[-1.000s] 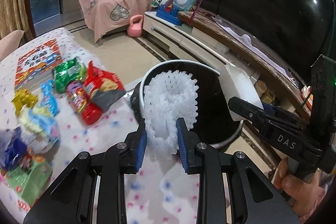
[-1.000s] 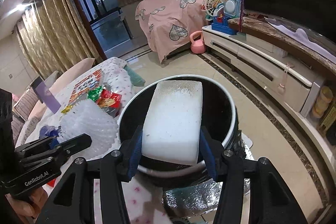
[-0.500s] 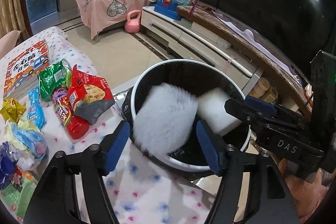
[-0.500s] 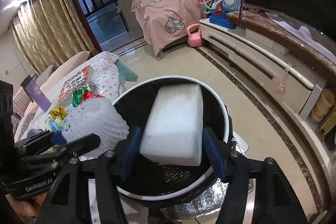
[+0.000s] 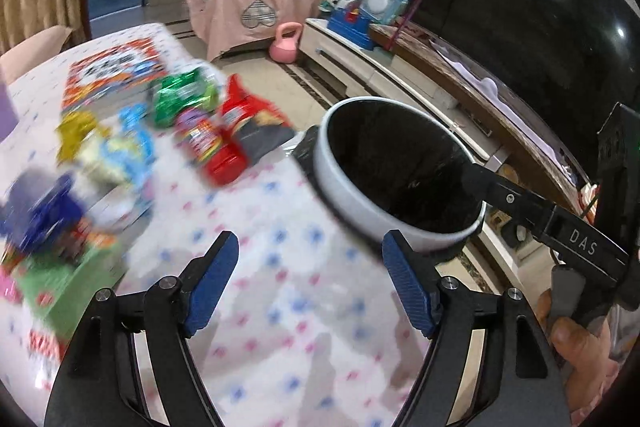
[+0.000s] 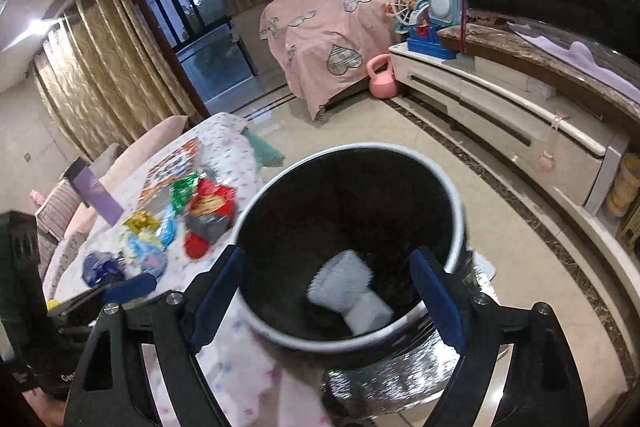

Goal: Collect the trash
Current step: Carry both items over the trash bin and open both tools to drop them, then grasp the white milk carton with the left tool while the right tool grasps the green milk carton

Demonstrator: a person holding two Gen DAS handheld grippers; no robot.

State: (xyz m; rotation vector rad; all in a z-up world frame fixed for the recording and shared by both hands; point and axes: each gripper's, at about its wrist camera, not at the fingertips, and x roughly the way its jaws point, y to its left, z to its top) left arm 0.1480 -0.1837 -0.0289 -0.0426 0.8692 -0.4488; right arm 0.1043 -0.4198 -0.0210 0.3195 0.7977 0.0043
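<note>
A black bin with a white rim (image 6: 360,148) stands beside the table. At its bottom lie a white foam net (image 6: 340,277) and a white foam block (image 6: 370,313). My right gripper (image 6: 326,261) hovers over the bin's near rim, jaws opening, with nothing between them. My left gripper (image 5: 309,251) is over the dotted tablecloth (image 5: 280,307) left of the bin (image 5: 344,199), jaws opening and empty. Snack wrappers lie blurred on the cloth: a red packet (image 5: 230,151), a green one (image 5: 182,95), and blue and yellow ones (image 5: 124,147). A finger (image 5: 504,193) of the right gripper crosses the bin's rim.
A picture book (image 5: 116,67) lies at the table's far end. A low TV cabinet (image 6: 500,115) with a large screen runs along the right. A pink-covered piece of furniture (image 6: 332,39) and a pink kettlebell (image 6: 382,79) stand on the tiled floor behind. A hand (image 5: 572,343) holds the right gripper.
Both grippers have opened. The foam net and the foam block dropped out of them into the bin. My left gripper swung left, away from the bin and over the table.
</note>
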